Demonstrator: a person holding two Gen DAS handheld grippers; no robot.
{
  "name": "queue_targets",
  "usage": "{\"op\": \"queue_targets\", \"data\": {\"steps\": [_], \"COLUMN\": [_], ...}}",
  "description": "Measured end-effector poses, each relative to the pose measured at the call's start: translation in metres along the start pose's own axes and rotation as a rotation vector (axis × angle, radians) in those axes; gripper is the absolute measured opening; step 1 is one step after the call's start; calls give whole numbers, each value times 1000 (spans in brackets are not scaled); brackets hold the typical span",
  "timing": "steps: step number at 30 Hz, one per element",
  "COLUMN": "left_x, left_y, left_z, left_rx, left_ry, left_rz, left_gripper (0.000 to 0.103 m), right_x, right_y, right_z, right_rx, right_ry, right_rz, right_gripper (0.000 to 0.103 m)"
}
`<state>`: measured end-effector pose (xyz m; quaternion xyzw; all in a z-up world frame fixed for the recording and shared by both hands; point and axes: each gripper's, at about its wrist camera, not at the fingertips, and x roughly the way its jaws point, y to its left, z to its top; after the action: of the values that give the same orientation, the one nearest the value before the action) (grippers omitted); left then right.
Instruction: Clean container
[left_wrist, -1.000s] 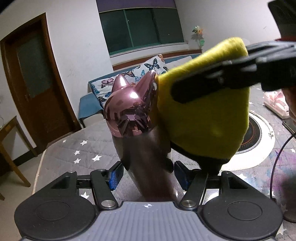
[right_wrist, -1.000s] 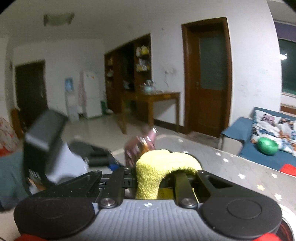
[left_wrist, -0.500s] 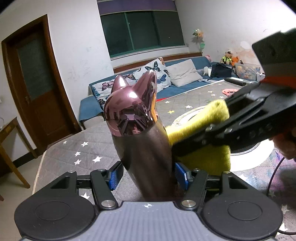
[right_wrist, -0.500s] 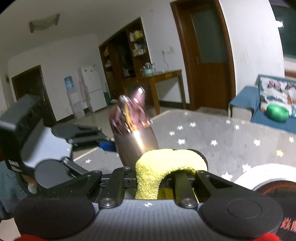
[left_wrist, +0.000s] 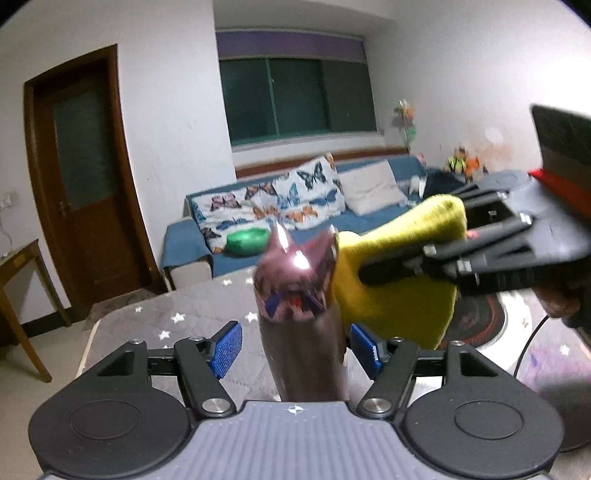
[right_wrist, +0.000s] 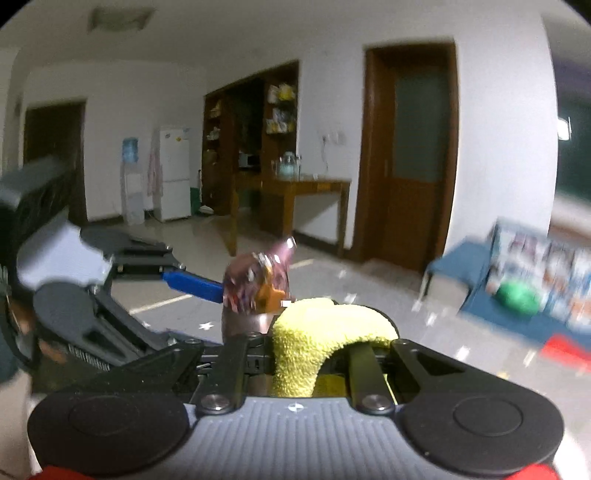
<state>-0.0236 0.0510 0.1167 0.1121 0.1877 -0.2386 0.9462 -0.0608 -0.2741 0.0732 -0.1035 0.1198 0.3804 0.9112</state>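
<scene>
The tall metal container with a shiny pink cat-ear lid (left_wrist: 299, 295) stands upright between the blue pads (left_wrist: 225, 349) of the left tool (left_wrist: 295, 350). The jaws of this tool have just been opening; a small gap shows on each side, so the pads do not press on the container. The right tool (left_wrist: 373, 275) is closed on a folded yellow fluffy cloth (left_wrist: 399, 291), which lies against the right side of the lid. Below is a grey quilted counter with white stars (left_wrist: 147, 325).
</scene>
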Motion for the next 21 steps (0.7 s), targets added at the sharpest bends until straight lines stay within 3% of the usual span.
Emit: {"op": "queue_targets", "data": {"steps": [4,10,21], "left_x": [-5,1,11], "left_y": [7,7,5], "left_z": [8,13,16], "left_rx": [-33,-45,-96], "left_ry": [-37,-41,-49], "left_rz": [-10,-15,25], "left_gripper": [68,68,67], "right_x": [-4,5,44], "right_y": [26,68,75], "right_z": [0,-19,-55], "right_rx": [-167,-302,-203], "right_ry": [8,72,192], "right_rz": [-23,-5,58], "right_gripper": [13,13,14]}}
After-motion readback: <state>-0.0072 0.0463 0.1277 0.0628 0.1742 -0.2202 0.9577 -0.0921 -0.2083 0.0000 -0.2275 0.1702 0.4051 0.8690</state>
